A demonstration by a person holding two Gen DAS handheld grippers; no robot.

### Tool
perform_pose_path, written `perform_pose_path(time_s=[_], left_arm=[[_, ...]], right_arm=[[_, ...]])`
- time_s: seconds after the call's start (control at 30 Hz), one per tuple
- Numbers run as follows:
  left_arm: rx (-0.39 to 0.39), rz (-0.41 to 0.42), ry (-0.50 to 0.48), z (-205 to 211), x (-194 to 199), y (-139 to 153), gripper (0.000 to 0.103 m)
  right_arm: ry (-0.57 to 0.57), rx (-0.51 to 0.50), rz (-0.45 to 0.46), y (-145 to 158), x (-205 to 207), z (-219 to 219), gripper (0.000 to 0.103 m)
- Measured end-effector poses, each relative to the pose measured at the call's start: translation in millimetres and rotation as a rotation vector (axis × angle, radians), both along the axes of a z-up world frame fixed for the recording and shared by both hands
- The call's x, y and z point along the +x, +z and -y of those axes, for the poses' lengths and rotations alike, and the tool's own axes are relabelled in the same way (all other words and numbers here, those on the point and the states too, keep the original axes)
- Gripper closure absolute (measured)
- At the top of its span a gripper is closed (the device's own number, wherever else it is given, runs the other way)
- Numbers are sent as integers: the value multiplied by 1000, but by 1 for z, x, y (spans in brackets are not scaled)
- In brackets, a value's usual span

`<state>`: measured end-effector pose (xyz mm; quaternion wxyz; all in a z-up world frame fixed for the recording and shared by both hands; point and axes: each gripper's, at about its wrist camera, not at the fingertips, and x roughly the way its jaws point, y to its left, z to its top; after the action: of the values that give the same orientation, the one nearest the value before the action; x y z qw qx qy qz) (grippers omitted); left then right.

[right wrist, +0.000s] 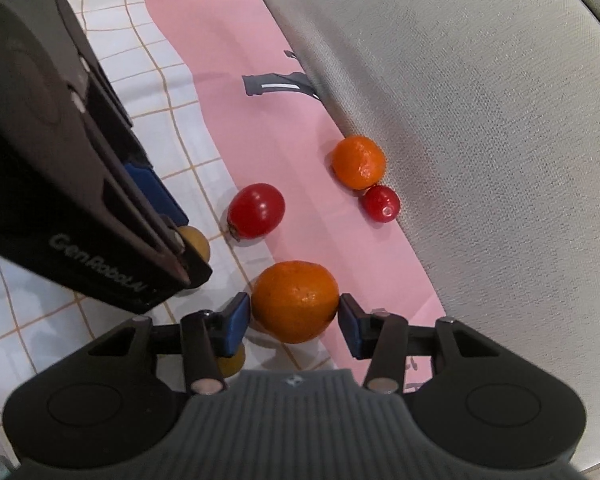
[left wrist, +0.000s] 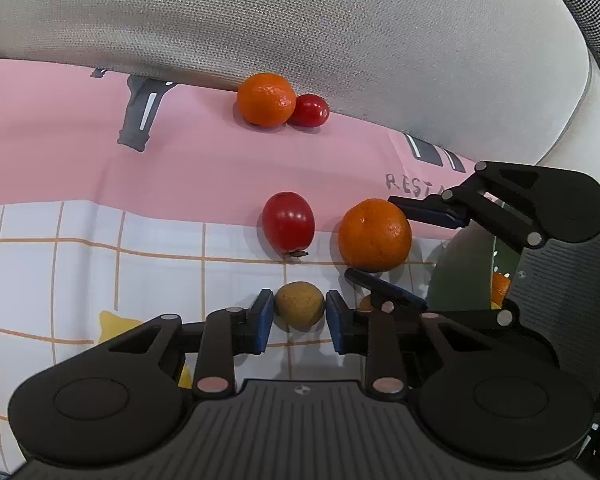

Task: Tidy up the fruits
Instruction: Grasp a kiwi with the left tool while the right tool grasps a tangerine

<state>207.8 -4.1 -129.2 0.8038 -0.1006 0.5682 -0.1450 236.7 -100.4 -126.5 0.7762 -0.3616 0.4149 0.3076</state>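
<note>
1. Near mandarin orange point(right wrist: 295, 301), on the printed cloth point(left wrist: 80, 168): right hand-held gripper point(right wrist: 294, 318) is bracketing it, pads at its flanks with a sliver of gap; a round skin may be rolling away on closure.
2. Plum tomato point(left wrist: 288, 222): lying just beside; a nudge risks rolling it.
3. Small brown-yellow fruit point(left wrist: 300, 305): left hand-held gripper point(left wrist: 300, 320) is straddling it, not clamped; may be squirting out.

Two oranges point(left wrist: 374, 235) point(left wrist: 265, 99) are glowing bright orange, two tomatoes point(left wrist: 288, 222) point(left wrist: 311, 110) are shining glossy red, and a small fruit point(left wrist: 299, 305) is showing dull yellow-brown. The cloth point(left wrist: 80, 152) is showing pink above white with orange grid lines; the cushion point(left wrist: 300, 20) is looking grey.
</note>
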Motion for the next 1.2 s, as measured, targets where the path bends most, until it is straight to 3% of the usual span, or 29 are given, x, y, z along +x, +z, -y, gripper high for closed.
perform_pose_path(time_s=[0.37, 0.5, 0.7, 0.97, 1.2], left_arm=[[24, 5, -21, 4, -2, 3, 68], [22, 2, -43, 6, -3, 2, 61], [6, 24, -34, 3, -6, 1, 61], [116, 94, -110, 24, -16, 2, 67], [118, 105, -89, 27, -17, 6, 72]], right_arm=[[-50, 53, 34, 14, -5, 7, 60], [-47, 44, 51, 16, -12, 9, 60], [-66, 84, 98, 25, -20, 20, 60], [-195, 248, 117, 56, -23, 41, 60], [-303, 336, 117, 74, -44, 53, 60]])
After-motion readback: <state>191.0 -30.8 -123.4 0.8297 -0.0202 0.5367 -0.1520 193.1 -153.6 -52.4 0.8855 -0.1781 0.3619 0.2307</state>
